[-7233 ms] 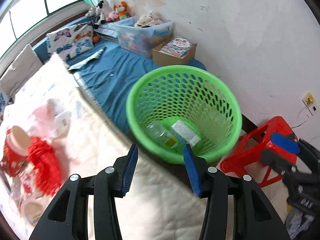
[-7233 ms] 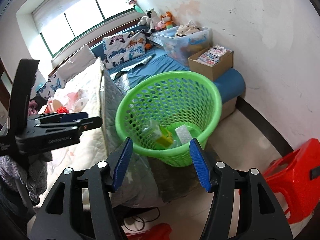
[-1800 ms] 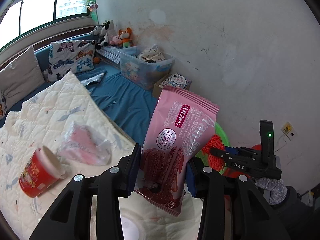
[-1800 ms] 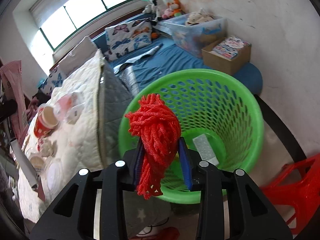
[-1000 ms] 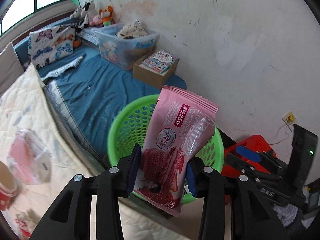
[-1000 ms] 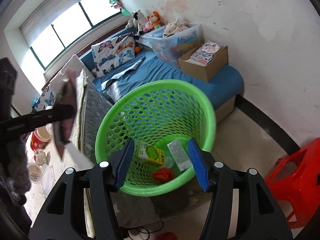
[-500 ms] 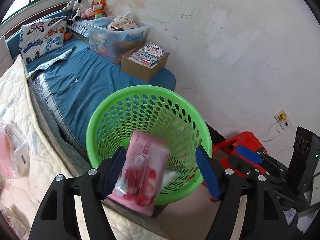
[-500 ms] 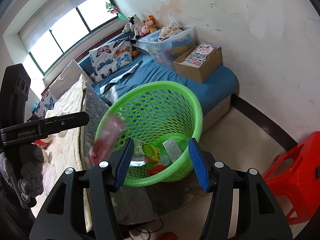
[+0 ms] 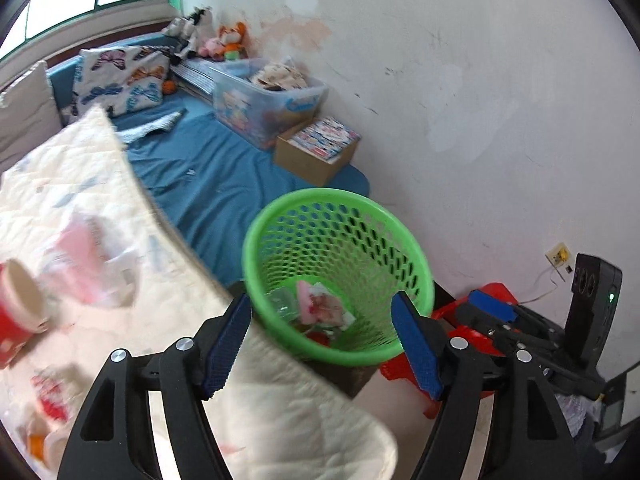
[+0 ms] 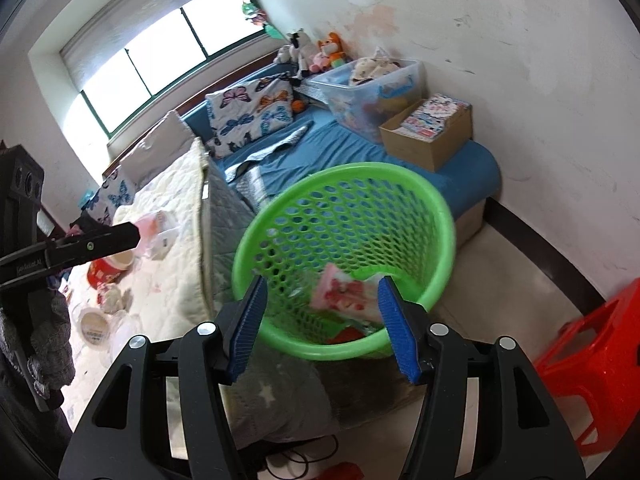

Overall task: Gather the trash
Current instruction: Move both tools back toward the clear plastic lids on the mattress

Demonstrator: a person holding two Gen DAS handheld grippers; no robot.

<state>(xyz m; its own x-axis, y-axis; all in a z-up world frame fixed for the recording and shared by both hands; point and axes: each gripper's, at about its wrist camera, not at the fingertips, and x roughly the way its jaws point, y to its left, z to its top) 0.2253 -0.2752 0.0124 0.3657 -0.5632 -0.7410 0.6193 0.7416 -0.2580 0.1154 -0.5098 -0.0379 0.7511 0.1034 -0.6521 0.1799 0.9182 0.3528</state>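
While both grippers' fingers stand apart and empty, the pink snack wrapper (image 9: 320, 306) lies in the green perforated plastic basket (image 9: 416, 272) ahead; the red paper cup (image 9: 18, 312) waits leftward on the white quilted bed (image 9: 160, 248).

The basket (image 9: 338, 216) ahead of the left hand-held gripper (image 9: 322, 344) was bright green — perforated with holes; the wrapper (image 9: 320, 304) inside was pink, the pads (image 9: 416, 348) blue, the stool (image 10: 592, 344) red — the pillow (image 10: 252, 108) butterfly-printed.
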